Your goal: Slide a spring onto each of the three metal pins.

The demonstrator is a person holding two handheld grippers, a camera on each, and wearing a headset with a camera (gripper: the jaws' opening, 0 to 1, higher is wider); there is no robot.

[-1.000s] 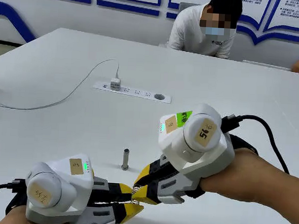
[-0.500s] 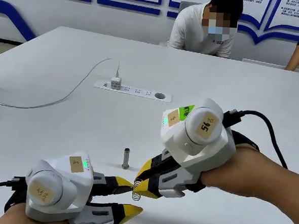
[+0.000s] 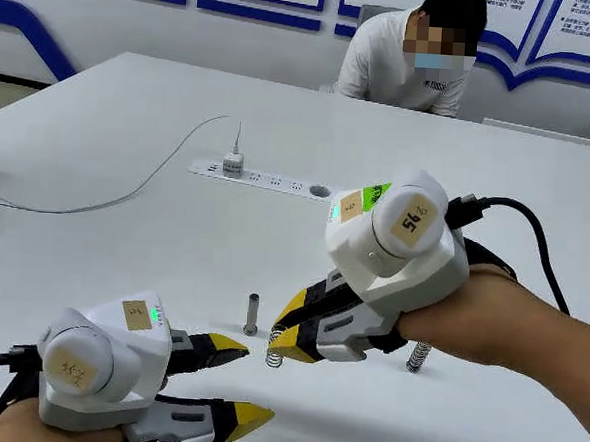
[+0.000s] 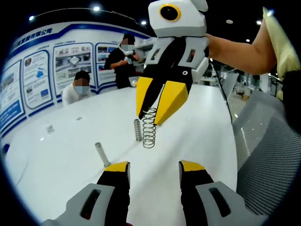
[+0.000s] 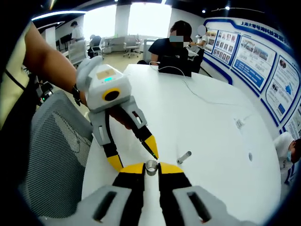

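White tabletop [image 3: 101, 119], wide and mostly bare.
- Metal pin [image 3: 252, 314]: one, upright, near the front centre.
- Right gripper [image 3: 275, 343]: white body, yellow-tipped jaws clamped on a spring [image 3: 275, 358], just right of the pin and apart from it.
- Left gripper [image 3: 257, 379]: lower left, jaws spread, holding nothing.
- Second spring [image 3: 419, 356]: on the tabletop beside the right hand [image 3: 469, 317], partly hidden.
- Power strip [image 3: 272, 181]: mid-table, with a white plug [image 3: 234, 163] and a cable [image 3: 126, 193] trailing left.
- Seated person [image 3: 410, 53]: far edge.
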